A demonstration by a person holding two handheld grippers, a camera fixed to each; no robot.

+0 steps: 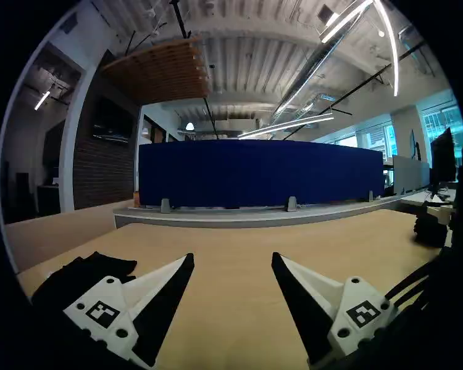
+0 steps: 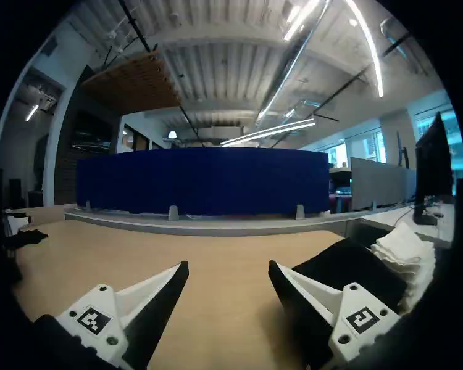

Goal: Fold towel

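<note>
Black towel (image 2: 349, 265) lies near the right hand-held gripper (image 2: 228, 266) — rightward (jaws apart).

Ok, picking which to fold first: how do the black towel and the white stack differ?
The black towel is dark, the white stack pale. The black towel lies as a loose mound; the white stack is layered folds. Both rest on the wooden desk, side by side.

This is an open-plan office. A light wooden desk (image 1: 244, 246) ends at its far edge in a long blue divider screen (image 1: 259, 172), and further desks with dark monitors (image 2: 432, 163) stand off to the right by large windows (image 1: 373, 139). Overhead are an exposed ribbed ceiling (image 1: 250, 55), bare ducting (image 1: 305, 80) and hanging strip lights (image 1: 287, 125). A brick wall (image 1: 102, 172) stands on the left.
</note>
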